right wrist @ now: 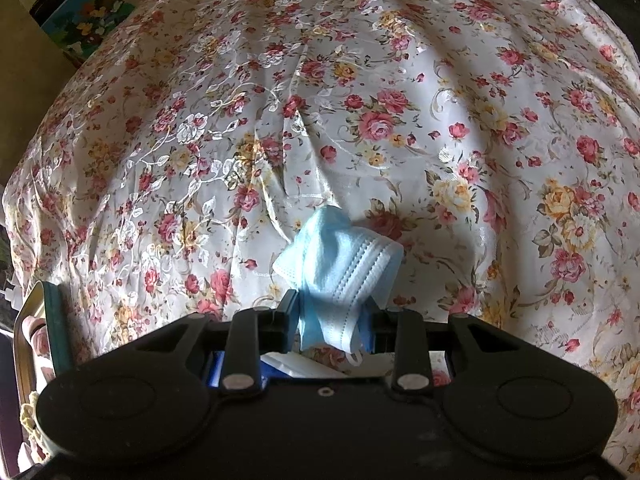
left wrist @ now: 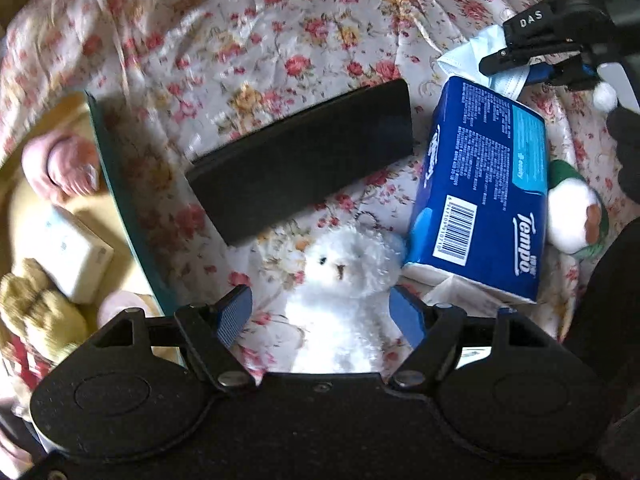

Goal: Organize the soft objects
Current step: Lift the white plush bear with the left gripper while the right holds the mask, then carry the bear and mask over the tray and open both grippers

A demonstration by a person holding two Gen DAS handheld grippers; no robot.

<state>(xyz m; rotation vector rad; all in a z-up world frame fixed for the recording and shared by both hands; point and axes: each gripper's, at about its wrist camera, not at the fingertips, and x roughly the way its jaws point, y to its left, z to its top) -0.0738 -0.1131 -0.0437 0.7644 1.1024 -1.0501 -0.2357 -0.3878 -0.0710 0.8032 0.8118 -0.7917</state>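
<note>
Floral cloth (right wrist: 360,120), white with pink and yellow roses, covers the whole bench and lies in creases under everything I work on.

At the left edge of the bench sits a yellow tray (left wrist: 116,184) with a teal rim. It already holds several soft things: a pink bundle (left wrist: 60,168), a pale packet (left wrist: 76,256) and a mustard knitted piece (left wrist: 36,312). I judge that part of the sorting is done.

More is left on the cloth. A white plush bear (left wrist: 340,288) lies face up directly under my left gripper (left wrist: 320,320), whose fingers (left wrist: 234,314) stand wide on either side of it and do not press it. Just beside the bear's right side leans a blue Tempo tissue pack (left wrist: 480,200), and a green and white plush (left wrist: 572,216) peeks out from behind that pack. A black flat case (left wrist: 300,164) lies above the bear, toward the middle of the bench; whether it counts as soft I cannot tell.

My right gripper (right wrist: 332,328) is held narrow on a crumpled blue face mask (right wrist: 340,264), lifted clear of the cloth, well apart from the tray.

So I reckon I am roughly midway: the mask is in hand but not yet put away, the bear is about to be grasped, and the tissue pack and the green plush are untouched.
</note>
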